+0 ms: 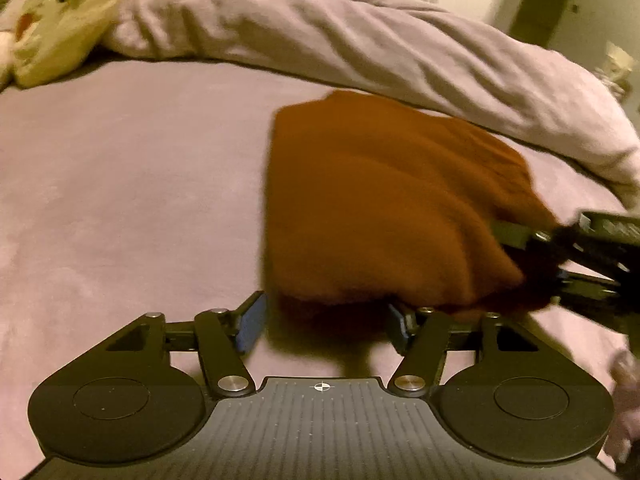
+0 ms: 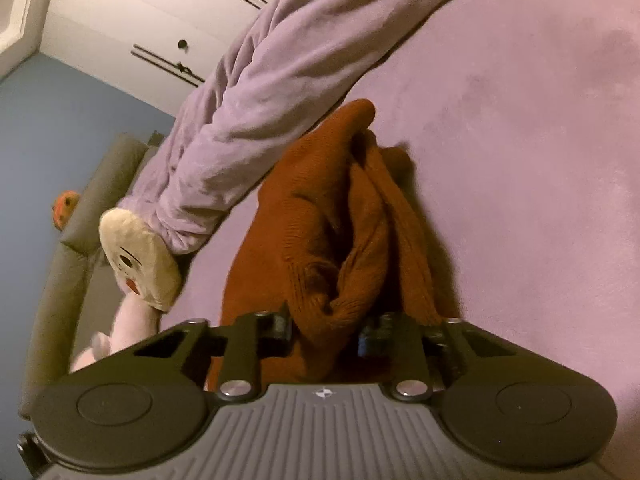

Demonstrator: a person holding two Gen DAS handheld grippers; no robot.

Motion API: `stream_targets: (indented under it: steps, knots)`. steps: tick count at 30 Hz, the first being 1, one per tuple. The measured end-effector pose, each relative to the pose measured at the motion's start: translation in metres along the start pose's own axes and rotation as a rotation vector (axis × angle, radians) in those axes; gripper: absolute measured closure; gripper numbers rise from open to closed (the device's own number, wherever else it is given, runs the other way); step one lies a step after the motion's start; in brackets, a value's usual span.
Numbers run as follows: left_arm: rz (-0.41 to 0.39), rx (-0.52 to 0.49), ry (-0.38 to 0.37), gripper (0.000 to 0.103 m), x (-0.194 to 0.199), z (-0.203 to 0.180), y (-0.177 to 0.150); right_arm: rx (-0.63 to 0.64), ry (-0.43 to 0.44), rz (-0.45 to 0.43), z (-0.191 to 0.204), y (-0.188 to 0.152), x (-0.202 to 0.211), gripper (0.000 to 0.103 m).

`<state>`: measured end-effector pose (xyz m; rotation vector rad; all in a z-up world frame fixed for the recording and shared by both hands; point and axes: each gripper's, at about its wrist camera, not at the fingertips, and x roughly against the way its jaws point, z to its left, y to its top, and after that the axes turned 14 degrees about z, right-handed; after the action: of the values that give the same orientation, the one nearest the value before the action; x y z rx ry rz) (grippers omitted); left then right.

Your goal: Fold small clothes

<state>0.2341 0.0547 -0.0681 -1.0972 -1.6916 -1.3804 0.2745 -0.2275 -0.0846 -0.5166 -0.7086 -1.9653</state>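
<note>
A rust-orange knit garment (image 1: 384, 208) lies folded on the lilac bed sheet (image 1: 120, 200). My left gripper (image 1: 326, 320) is open, its blue-padded fingers (image 1: 252, 324) just in front of the garment's near edge, holding nothing. My right gripper (image 1: 560, 256) comes in from the right and grips the garment's right edge. In the right wrist view the garment (image 2: 340, 216) is bunched between the fingers of my right gripper (image 2: 324, 330), which is shut on it.
A rumpled lilac duvet (image 1: 360, 40) runs along the far side of the bed. A cream plush toy (image 1: 60, 20) lies at the far left. The right wrist view shows a grey headboard cushion (image 2: 80, 216) and white wardrobe doors (image 2: 160, 20).
</note>
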Motion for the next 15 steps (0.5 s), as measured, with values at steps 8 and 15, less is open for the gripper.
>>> stream_targets:
  steps: [8,15]
  knots:
    - [-0.014,0.013,0.002,0.029,0.016,0.019,-0.008,0.194,-0.109,-0.091,0.019,-0.02,0.024,0.085]
    - [-0.097,0.076,0.048,0.028,0.059,0.043,-0.011,0.329,-0.276,-0.065,0.022,-0.035,0.028,0.074]
